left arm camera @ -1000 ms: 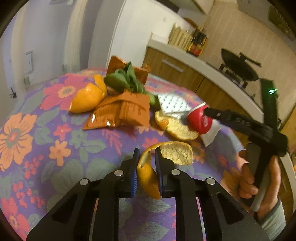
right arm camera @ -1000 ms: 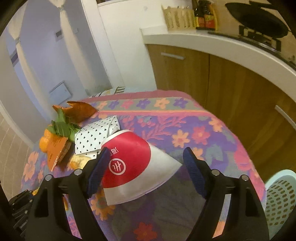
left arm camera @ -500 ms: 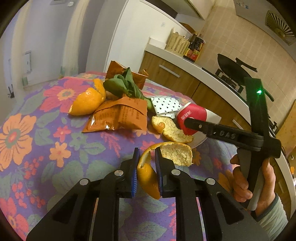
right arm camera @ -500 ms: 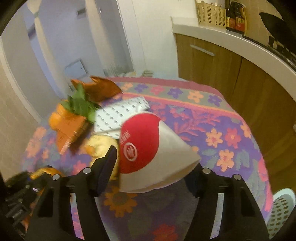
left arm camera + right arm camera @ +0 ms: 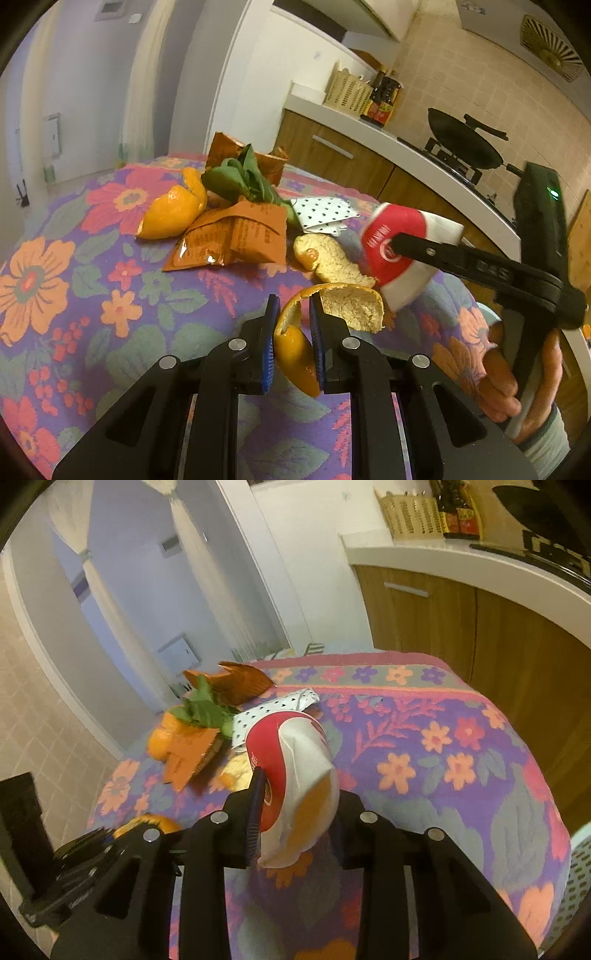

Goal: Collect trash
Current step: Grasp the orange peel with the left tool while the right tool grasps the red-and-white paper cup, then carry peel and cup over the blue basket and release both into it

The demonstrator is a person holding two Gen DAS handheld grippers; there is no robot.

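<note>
Left wrist view: the left gripper [image 5: 291,325], low in the frame, pinches a curled orange peel [image 5: 343,306] between its blue pads above the floral tablecloth [image 5: 74,295]. At centre right, the right gripper [image 5: 391,243], held by a hand [image 5: 517,387], has just been closing its jaws and now squeezes a red-and-white paper cup [image 5: 399,243], crushing it. Right wrist view: the cup [image 5: 295,775] sits clamped at frame centre. Behind it, upper left, lie an orange snack wrapper [image 5: 188,753], green leaves [image 5: 203,709], a dotted paper [image 5: 273,709] and more peel. A perforated bin [image 5: 580,878] shows at the lower right edge.
</note>
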